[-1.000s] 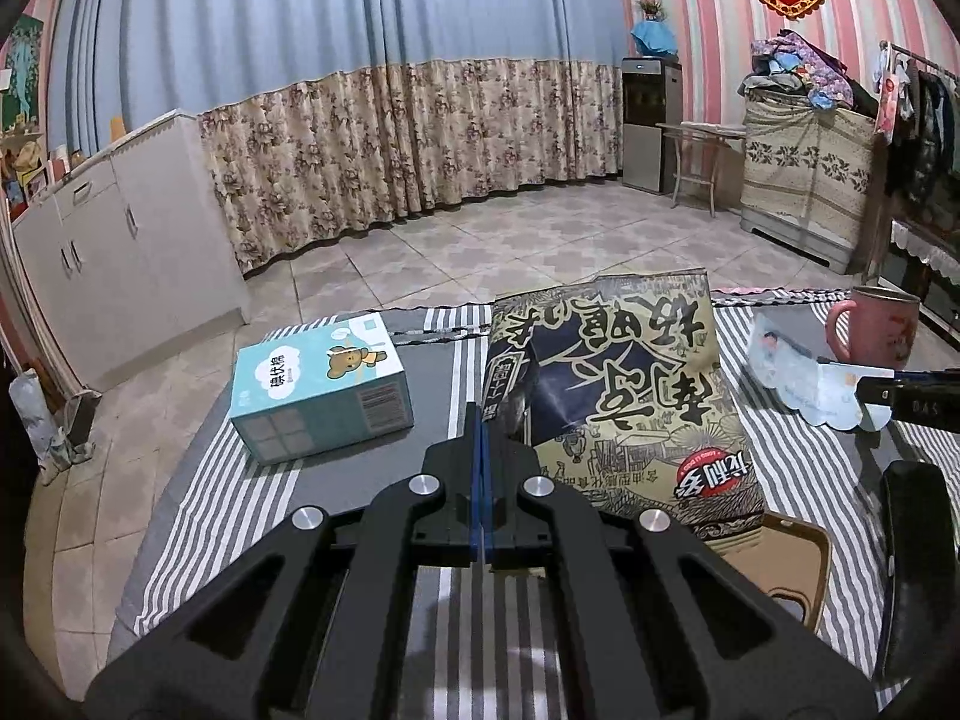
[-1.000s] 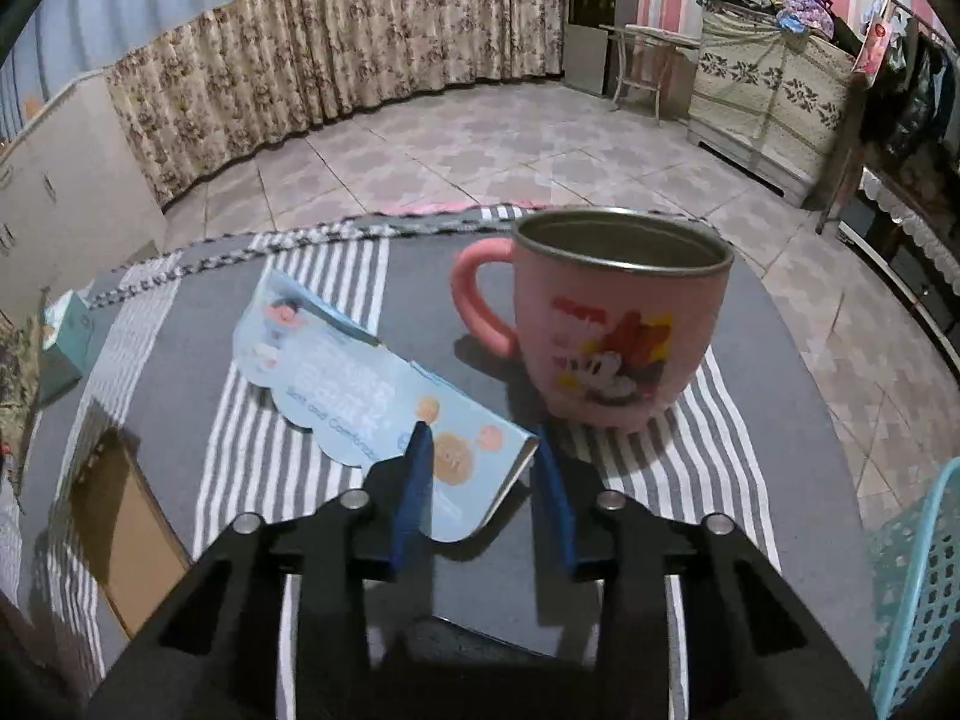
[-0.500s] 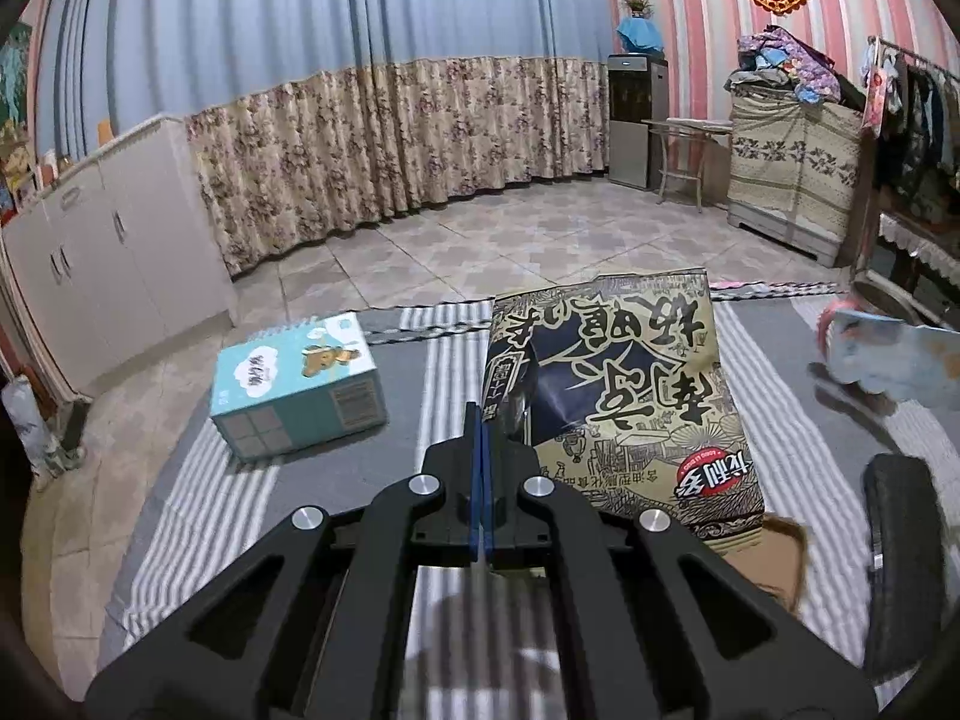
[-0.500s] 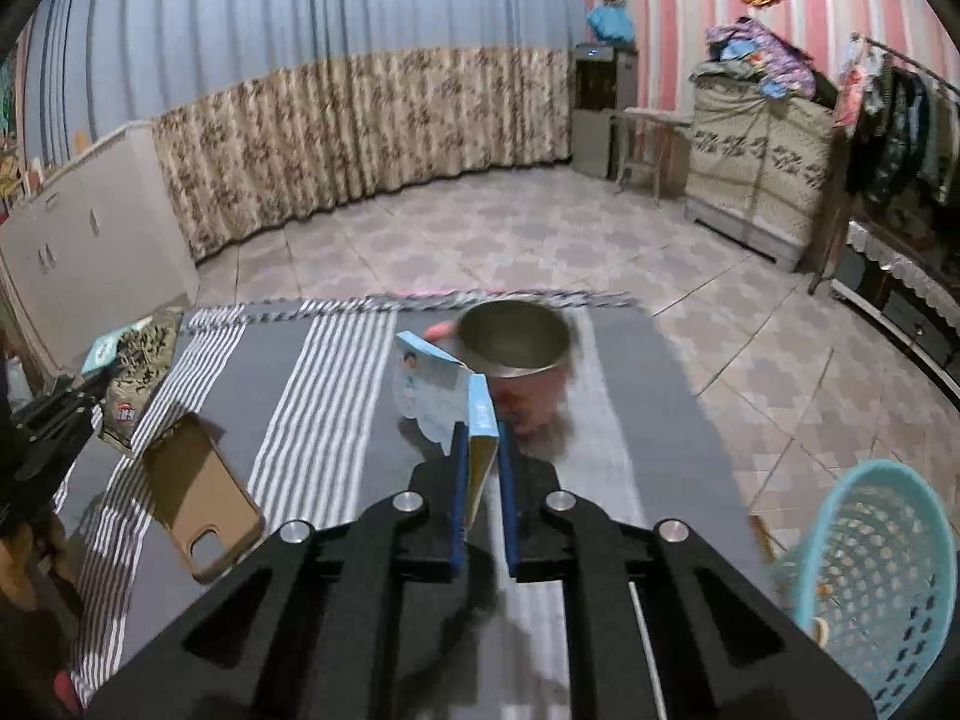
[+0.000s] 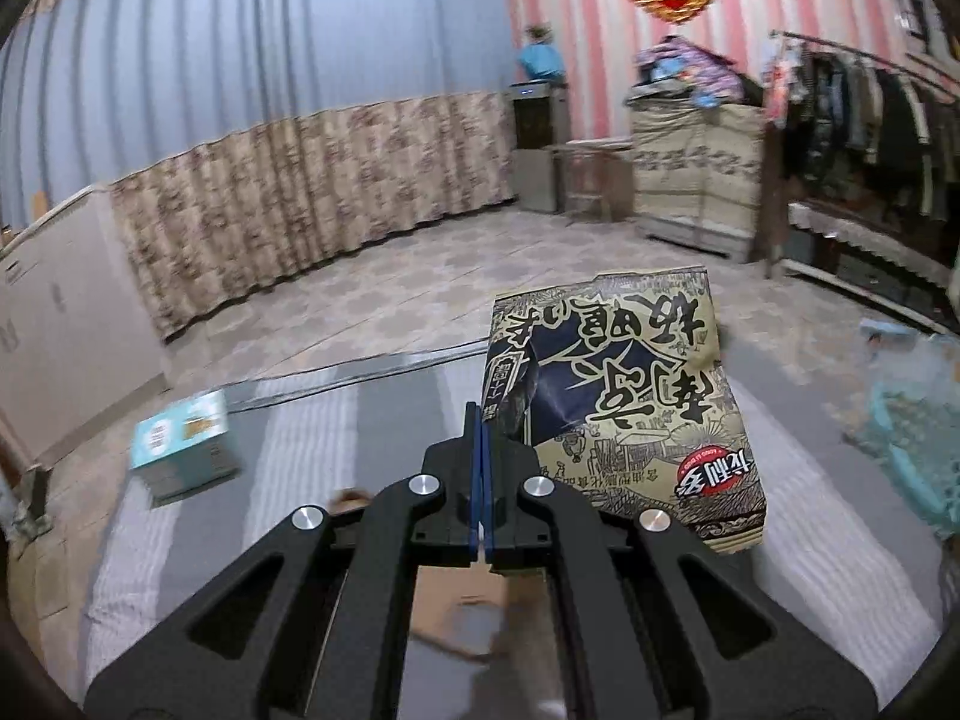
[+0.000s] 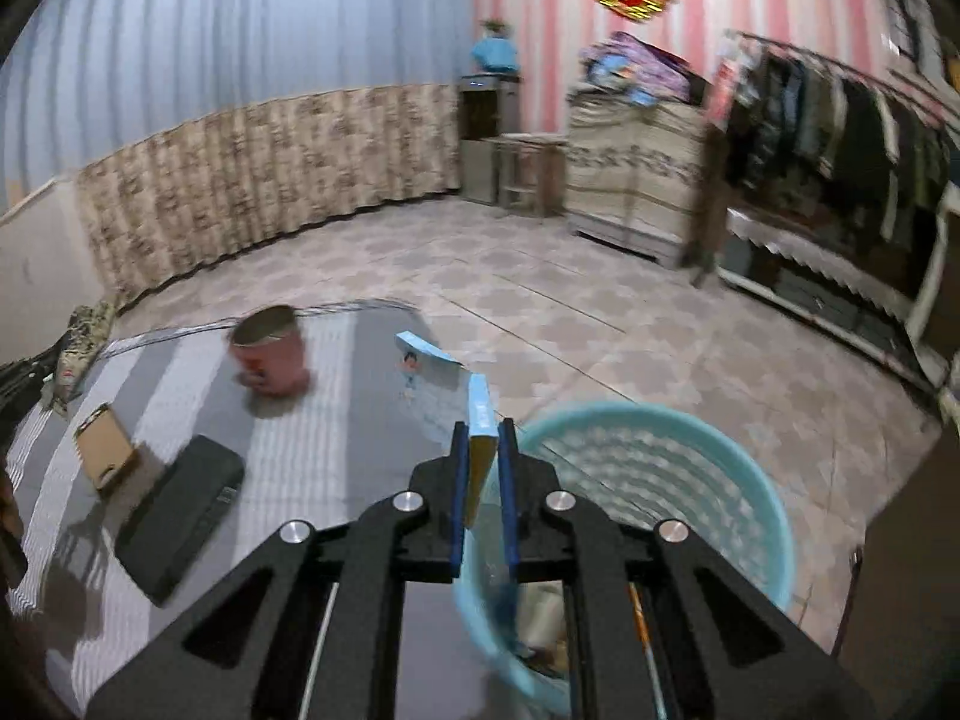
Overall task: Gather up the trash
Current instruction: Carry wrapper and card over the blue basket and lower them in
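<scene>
My left gripper (image 5: 483, 420) is shut on the corner of a gold-and-black snack bag (image 5: 624, 402), which hangs in the air above the striped table (image 5: 288, 438). My right gripper (image 6: 480, 438) is shut on a light-blue cartoon wrapper (image 6: 435, 381), held up over the near rim of a turquoise plastic basket (image 6: 744, 480) that stands beside the table's right edge. That basket (image 5: 912, 444) also shows, blurred, at the right of the left wrist view. Some scraps lie at its bottom.
A pink mug (image 6: 270, 354), a brown phone case (image 6: 105, 447) and a black remote-like block (image 6: 180, 507) lie on the table. A teal tissue box (image 5: 183, 447) sits at the far left. Tiled floor lies beyond; a clothes rack (image 6: 840, 138) stands right.
The right gripper closed on the blue wrapper, lifted it away from the mug and swung right to the basket. The left gripper carried the snack bag rightward; the tissue box slid left in view.
</scene>
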`<state>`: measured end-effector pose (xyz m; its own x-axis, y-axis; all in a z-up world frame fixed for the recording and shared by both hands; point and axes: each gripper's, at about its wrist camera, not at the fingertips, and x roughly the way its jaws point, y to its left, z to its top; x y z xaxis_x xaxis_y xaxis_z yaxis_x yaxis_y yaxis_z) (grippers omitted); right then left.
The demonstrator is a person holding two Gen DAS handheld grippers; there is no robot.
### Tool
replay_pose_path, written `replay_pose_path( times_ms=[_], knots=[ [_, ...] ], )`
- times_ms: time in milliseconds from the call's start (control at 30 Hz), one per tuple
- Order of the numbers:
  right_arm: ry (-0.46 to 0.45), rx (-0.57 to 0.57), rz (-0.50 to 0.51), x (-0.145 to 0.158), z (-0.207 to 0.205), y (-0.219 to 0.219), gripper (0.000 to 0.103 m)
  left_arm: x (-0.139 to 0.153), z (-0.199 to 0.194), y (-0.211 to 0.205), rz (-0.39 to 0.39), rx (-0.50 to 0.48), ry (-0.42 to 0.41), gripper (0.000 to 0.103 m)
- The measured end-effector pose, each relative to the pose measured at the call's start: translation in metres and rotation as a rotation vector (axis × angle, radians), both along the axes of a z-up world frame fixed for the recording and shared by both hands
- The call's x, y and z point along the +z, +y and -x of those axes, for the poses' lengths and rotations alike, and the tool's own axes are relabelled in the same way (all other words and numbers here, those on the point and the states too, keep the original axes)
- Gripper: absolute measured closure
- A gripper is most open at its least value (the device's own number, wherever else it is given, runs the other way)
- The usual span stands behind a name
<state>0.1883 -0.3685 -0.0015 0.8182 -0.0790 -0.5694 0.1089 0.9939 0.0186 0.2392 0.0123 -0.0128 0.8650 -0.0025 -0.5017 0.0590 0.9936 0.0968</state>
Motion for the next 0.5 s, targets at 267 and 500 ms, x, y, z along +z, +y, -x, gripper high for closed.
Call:
replay_pose_path(
  times_ms=[267,500],
  knots=[
    [0.024,-0.154,-0.021,-0.027,0.014,-0.082,0.093,-0.015,0.005,-0.126,0.005,-0.170,0.034,0.103],
    [0.039,-0.189,-0.014,-0.031,0.013,-0.118,0.093,-0.032,0.010,-0.233,0.013,-0.323,0.076,0.103]
  ],
)
